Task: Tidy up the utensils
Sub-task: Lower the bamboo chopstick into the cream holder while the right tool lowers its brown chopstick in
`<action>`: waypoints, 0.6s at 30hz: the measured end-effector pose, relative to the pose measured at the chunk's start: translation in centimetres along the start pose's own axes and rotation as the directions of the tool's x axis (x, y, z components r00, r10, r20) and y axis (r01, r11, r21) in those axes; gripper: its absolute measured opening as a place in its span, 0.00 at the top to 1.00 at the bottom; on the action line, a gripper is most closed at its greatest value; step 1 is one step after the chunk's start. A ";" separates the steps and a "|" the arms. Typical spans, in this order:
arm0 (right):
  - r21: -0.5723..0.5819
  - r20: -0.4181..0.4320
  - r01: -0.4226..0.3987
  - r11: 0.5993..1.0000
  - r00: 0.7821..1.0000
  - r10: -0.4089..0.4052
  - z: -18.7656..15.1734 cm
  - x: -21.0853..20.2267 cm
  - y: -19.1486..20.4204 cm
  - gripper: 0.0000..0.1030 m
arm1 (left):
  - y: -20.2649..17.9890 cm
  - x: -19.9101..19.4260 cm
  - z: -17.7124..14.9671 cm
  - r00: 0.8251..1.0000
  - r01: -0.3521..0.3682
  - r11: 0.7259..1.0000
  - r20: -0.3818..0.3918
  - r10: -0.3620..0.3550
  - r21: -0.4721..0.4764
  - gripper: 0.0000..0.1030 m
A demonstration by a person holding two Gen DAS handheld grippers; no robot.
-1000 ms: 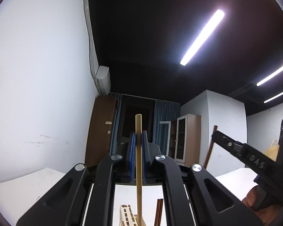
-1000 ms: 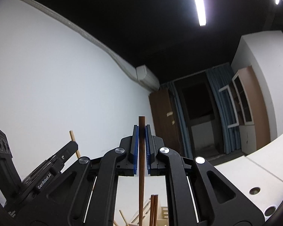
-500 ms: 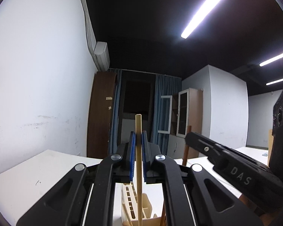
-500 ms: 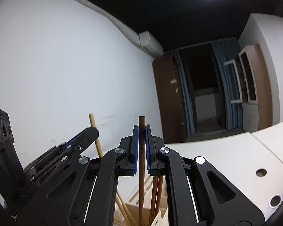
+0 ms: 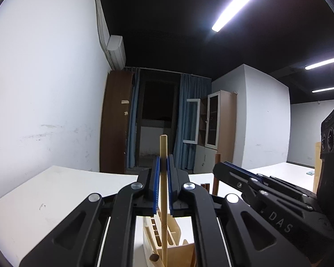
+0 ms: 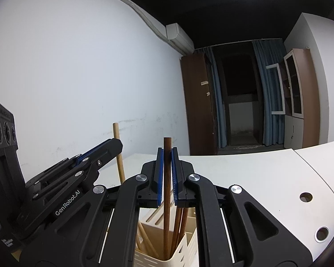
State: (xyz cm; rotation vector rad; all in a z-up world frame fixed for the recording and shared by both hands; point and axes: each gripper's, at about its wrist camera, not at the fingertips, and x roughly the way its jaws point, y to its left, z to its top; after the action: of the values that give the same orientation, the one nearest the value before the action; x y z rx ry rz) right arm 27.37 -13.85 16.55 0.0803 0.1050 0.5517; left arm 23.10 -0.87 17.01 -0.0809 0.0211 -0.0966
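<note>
The biggest thing here is the white table [image 6: 256, 178]. It runs out in front of me to the wall [image 6: 78, 66]. On it stands a cream holder [image 6: 158, 258] with slots in its side. It sits right below both my grippers.

My left gripper [image 5: 163, 185] is squeezed tight on a light stick [image 5: 163, 178]. The stick stands straight up. Its top pokes out above my pads. Its lower end goes down into the holder, or just over it. I cannot tell if it touches the bottom.

My right gripper [image 6: 167, 174] is squeezed tight on a dark stick [image 6: 167, 178]. That one stands up too, and its lower end is inside the holder.

The two grippers are close, side by side. From the right camera I can see the left one leaning in with its light stick.

Two more dark sticks [image 6: 180, 224] already lean in the holder, just beside the one I hold. Some light ones [image 6: 144, 238] lie slanted in there too.

So I think some of the job is done. Both sticks I hold are almost home. What is left, I guess, is to lower them a bit and let go. I cannot see if more things wait on the table.
</note>
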 end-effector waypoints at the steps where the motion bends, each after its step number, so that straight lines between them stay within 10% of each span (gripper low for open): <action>1: -0.001 -0.003 0.002 1.000 1.000 -0.002 -0.1 0.0 0.0 0.94 | 0.1 0.0 0.0 1.000 -0.001 1.000 -0.001 0.001 0.001 0.94; 18: 0.000 -0.037 0.008 1.000 0.999 -0.008 0.2 -0.5 -0.5 0.93 | 1.0 1.0 -1.6 0.997 0.055 0.998 -0.057 -0.056 -0.020 0.94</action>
State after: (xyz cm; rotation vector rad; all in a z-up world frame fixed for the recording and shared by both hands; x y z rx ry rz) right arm 27.22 -14.60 16.71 0.0699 0.1417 0.5456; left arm 24.15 -0.12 15.37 -0.0975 0.0772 -0.1540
